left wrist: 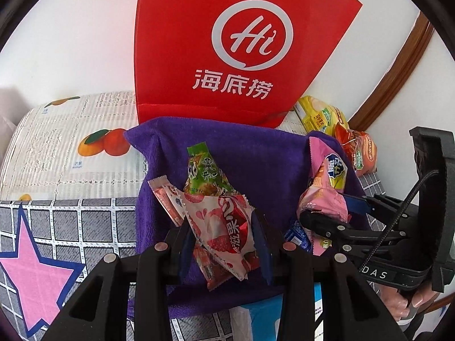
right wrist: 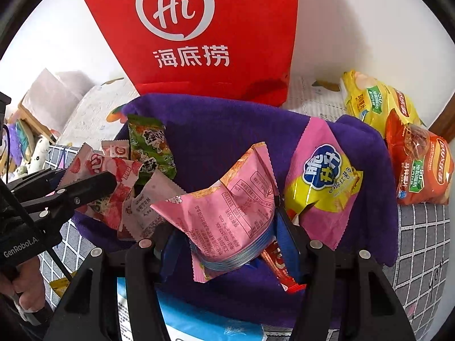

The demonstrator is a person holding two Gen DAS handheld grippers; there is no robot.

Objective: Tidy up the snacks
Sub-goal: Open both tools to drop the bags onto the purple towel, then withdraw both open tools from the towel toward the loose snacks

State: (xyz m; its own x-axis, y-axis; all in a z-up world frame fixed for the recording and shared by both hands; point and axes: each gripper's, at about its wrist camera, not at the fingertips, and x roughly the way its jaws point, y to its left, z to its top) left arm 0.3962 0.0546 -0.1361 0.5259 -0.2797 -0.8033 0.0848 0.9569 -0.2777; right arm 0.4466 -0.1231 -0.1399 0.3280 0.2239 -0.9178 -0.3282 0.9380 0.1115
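A purple towel point(left wrist: 264, 164) lies on the bed with snacks on it. My left gripper point(left wrist: 224, 241) is shut on a white-and-red strawberry snack packet point(left wrist: 224, 227); a green packet point(left wrist: 204, 170) lies behind it. My right gripper point(right wrist: 230, 244) is shut on a pink chip bag point(right wrist: 227, 210), seen also in the left wrist view point(left wrist: 321, 199). A second pink-and-yellow chip bag point(right wrist: 321, 182) lies to the right on the towel. A red candy bar point(right wrist: 281, 267) lies under the right fingers.
A red Haidilao bag point(left wrist: 236, 45) stands against the wall behind the towel. Yellow point(right wrist: 366, 99) and orange point(right wrist: 421, 164) chip bags lie at the right. A blue-and-white pack point(right wrist: 199, 321) lies near the front. The grey checked bedspread point(left wrist: 71, 221) surrounds the towel.
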